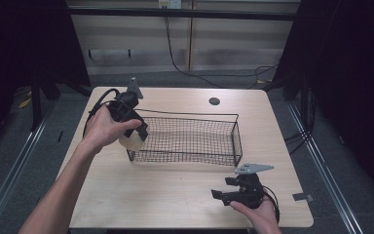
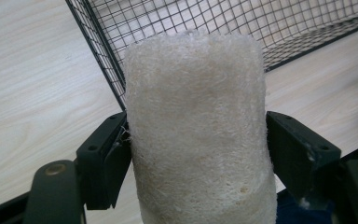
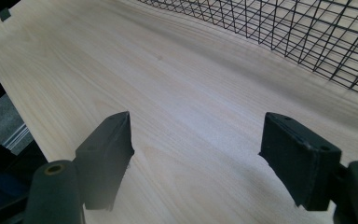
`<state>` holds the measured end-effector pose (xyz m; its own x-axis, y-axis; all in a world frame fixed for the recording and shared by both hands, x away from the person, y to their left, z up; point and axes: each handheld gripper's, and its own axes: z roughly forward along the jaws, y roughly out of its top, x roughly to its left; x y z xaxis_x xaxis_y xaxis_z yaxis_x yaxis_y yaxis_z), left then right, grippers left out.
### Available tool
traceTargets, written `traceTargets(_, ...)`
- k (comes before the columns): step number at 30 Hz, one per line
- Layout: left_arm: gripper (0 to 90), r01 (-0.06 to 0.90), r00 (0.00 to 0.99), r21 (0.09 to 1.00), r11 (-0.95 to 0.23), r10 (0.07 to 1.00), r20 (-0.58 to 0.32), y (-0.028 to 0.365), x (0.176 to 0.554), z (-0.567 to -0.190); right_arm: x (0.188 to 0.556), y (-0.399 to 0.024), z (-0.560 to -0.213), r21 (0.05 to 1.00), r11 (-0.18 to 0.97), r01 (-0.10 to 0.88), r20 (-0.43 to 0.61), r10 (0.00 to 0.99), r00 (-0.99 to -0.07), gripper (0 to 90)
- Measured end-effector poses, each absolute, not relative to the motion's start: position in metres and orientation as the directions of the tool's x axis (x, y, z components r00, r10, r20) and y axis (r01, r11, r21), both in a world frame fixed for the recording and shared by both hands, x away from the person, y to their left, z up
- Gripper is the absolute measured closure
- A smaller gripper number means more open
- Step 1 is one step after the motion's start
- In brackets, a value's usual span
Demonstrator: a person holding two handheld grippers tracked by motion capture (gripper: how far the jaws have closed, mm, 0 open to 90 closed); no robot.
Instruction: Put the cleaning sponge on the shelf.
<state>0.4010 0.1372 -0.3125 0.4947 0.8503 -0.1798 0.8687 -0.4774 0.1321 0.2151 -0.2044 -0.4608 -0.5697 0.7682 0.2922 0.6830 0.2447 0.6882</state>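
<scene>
Far left, high view: a bare forearm is seen coming in from the bottom edge, its hand wrapped round the left tongs (image 1: 135, 138) at the left end of the black wire-mesh basket (image 1: 190, 139).

A pale, fibrous loofah cylinder (image 1: 131, 141) is clamped between the left tongs' two black jaws; in the left gripper view the loofah cylinder (image 2: 198, 130) is pressed on both flanks by the pads, its rounded end pointing toward the basket corner (image 2: 107, 70). It is held above the light wood-grain counter (image 1: 175, 195), just outside the basket's left end wall and close against it; whether it touches the wire cannot be told.

Centre: the basket is seen standing on the counter, long side across the view, with nothing visible inside it.

Right: the right tongs (image 1: 224, 194) are held low near the counter's front edge, well apart from the basket. In the right gripper view the jaws are spread wide with bare counter (image 3: 186, 107) between them and the basket mesh (image 3: 307, 32) beyond.
</scene>
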Motion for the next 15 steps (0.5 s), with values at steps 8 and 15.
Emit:
traceTargets(8,25.9,0.895,0.445,0.109,-0.432,0.878,-0.174,0.130,0.412,-0.322,0.215,-0.204,-0.461,0.687,0.245,0.684,0.294,0.767,-0.570,24.5)
traceTargets(15,25.9,0.908,0.418,0.102,-0.406,0.897,-0.143,0.120,0.418,-0.334,0.214,-0.204,-0.460,0.684,0.242,0.688,0.298,0.768,-0.567,24.5)
